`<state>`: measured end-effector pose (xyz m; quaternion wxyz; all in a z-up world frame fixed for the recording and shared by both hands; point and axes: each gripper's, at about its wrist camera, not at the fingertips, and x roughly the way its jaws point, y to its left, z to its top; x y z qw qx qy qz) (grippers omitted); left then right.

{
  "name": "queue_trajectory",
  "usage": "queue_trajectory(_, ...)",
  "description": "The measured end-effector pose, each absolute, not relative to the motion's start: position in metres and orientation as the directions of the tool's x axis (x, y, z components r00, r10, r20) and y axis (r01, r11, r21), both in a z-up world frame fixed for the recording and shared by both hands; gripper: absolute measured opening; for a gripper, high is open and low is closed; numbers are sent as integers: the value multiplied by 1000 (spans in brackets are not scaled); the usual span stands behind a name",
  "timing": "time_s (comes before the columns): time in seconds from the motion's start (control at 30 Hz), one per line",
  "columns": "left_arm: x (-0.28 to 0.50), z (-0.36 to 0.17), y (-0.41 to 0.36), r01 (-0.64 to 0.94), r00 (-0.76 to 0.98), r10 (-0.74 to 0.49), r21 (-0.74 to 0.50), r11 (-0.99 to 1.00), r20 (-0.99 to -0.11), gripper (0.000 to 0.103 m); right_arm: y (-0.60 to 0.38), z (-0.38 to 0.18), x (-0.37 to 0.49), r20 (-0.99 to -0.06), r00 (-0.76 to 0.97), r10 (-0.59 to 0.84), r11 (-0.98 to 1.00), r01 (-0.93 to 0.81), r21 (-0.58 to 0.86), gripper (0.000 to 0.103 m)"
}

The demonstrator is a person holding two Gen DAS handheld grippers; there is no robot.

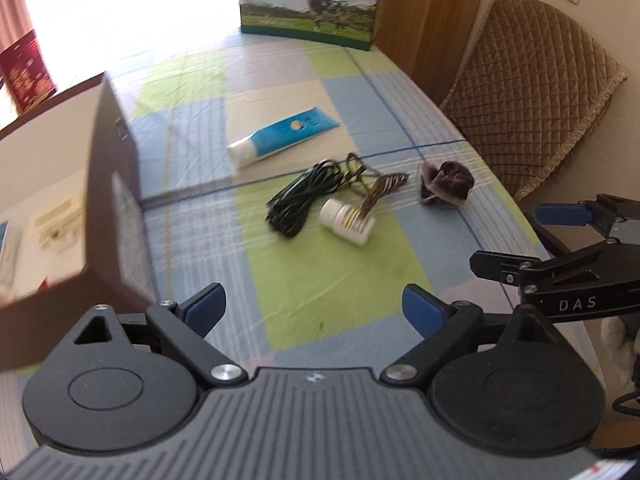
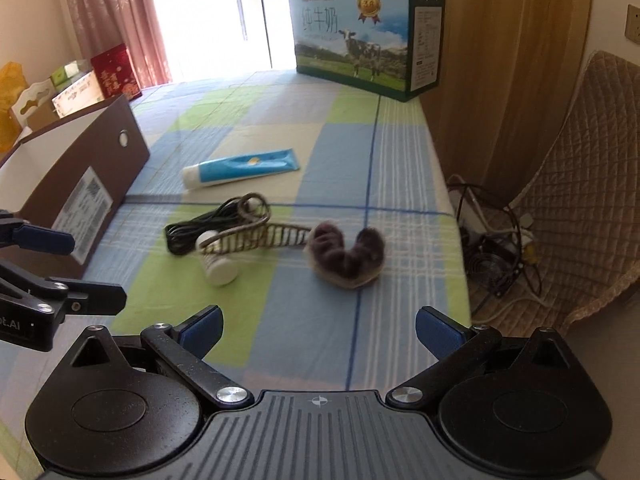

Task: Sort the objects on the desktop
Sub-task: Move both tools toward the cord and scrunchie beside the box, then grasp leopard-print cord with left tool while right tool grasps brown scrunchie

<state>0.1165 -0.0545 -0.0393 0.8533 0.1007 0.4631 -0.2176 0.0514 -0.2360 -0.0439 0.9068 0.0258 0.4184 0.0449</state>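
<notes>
Both of my grippers hang low over the near edge of the tabletop (image 2: 360,152), which is spread with a checked cloth of green, blue and cream. My left gripper (image 1: 316,308) has its blue-padded fingers spread wide with nothing between them, and my right gripper (image 2: 318,334) is just the same, wide apart and empty. On my left stands an open brown cardboard box (image 2: 80,168) with a white label on its side. At the far end stands a milk carton box (image 2: 368,36) printed with a cow. Beyond the right edge sits a quilted brown chair (image 1: 532,92). The things to sort lie in the middle of the cloth: a blue and white tube (image 1: 280,138) farthest from me, then a coiled black cable (image 1: 300,200), with a patterned strap (image 2: 260,232) draped across it and over a white pill bottle (image 1: 348,220) lying on its side. A dark fuzzy scrunchie (image 2: 346,256) lies just right of the strap's end, in front of my right gripper
</notes>
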Motion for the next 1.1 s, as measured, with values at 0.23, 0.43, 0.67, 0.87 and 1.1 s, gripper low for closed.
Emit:
queue_trajectory(0.23, 156, -49, -93, 561, 468, -313, 5, 828, -826, 90, -241, -57, 89, -759, 646, 81, 996, -81, 37, 90)
queue_trajectory(0.43, 180, -61, -114, 621, 437, -329, 15, 784, -837, 89, -251, -75, 121, -802, 580, 142, 986, -155, 63, 70)
queue_trajectory(0.67, 197, -77, -126, 658, 406, -335, 17, 753, -850, 89, -270, -82, 139, -836, 504, 217, 962, -257, 95, 30)
queue_trajectory(0.87, 207, -87, -132, 683, 390, -349, 14, 730, -852, 78, -286, -80, 137, -831, 499, 244, 965, -214, 155, 29)
queue_trajectory(1.1, 213, -91, -143, 753, 407, -394, 59, 656, -824, 71, -292, -80, 132, -823, 512, 246, 969, -156, 193, 29)
